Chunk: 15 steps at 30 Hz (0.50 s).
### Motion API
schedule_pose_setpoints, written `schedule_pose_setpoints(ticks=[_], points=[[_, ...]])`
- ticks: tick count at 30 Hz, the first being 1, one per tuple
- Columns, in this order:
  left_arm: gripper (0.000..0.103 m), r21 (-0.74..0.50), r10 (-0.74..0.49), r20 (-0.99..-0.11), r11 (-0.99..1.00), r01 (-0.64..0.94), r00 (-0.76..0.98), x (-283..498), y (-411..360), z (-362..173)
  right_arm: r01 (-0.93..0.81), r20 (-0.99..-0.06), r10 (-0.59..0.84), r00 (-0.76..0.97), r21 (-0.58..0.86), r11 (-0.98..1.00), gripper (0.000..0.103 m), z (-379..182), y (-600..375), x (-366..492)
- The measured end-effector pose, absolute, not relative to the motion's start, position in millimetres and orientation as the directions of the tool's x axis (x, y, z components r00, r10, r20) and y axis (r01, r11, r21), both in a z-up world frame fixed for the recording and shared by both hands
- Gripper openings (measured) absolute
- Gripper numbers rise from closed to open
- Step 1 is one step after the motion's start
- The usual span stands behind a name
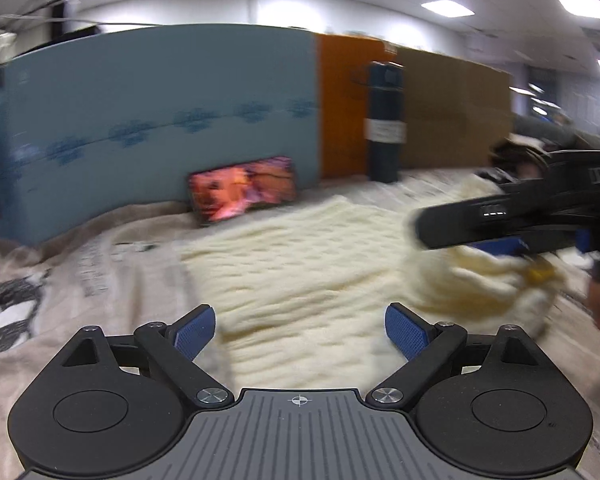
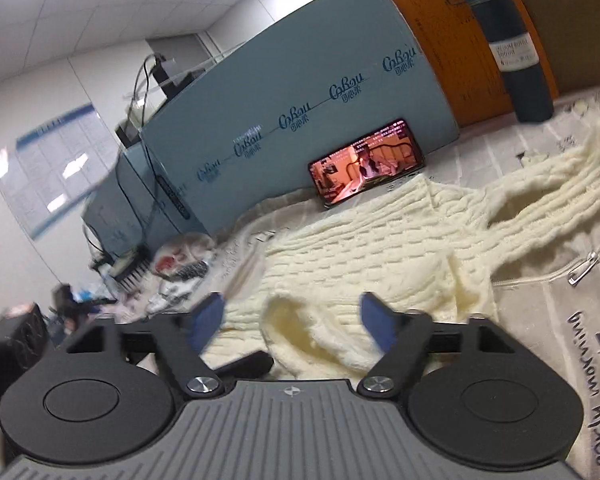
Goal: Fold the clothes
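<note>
the left gripper (image 1: 299,330) hangs with its blue pads (image 1: 194,330) spread wide, nothing between them, just above the near edge of the cream knit sweater (image 1: 300,256). to its left the printed cloth (image 1: 80,280) that covers the surface lies bare, with a black-and-white cartoon figure near the left edge. the sweater lies flat across the middle of the cloth, its body running toward the far edge, where a phone (image 1: 242,188) with a lit reddish screen leans against a blue-grey box (image 1: 152,112). right of that box stands an orange box (image 1: 346,108), then a dark blue bottle (image 1: 385,120) upright at the far edge in front of brown cardboard (image 1: 456,112).

further right, the right gripper (image 1: 432,228) reaches in from the right edge, blurred, over a bunched fold of the sweater raised off the cloth; from this view it is not clear whether the fold is pinched.

the right wrist view settles it: its pads (image 2: 374,322) stand wide apart, with a rumpled part of the sweater (image 2: 360,248) lying between and below them, not clamped. from here one sleeve stretches toward the far right corner near the bottle (image 2: 512,48), and a zipper pull (image 2: 582,268) lies on the cloth (image 2: 560,320) by the right edge. the phone (image 2: 368,162) rests at the foot of the blue-grey box (image 2: 300,100), just beyond the sweater's far edge.
</note>
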State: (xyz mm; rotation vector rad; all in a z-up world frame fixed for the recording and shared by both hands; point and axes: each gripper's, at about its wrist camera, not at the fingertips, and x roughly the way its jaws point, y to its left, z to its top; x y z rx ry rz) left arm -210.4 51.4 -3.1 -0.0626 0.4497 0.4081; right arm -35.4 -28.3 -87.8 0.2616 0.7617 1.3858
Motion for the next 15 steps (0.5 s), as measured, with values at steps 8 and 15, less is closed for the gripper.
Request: schedule_pose_setpoints(ticks=[8,15], points=[[0.095,-0.073,0.379,-0.211,0.913,-0.402,0.901,-231.8,54.4,11.8,-0.612,-0.130,0.984,-0.119,0.790,0.030,0.095,-94.8,-44.6,-14.4],[0.100,0.060,0.311,-0.245,0.950,-0.305,0.918,-206.4,21.7,14.8,-0.567,-0.089,0.985,-0.148,0.823,-0.011,0.097,-96.0,-45.1,-8.5]])
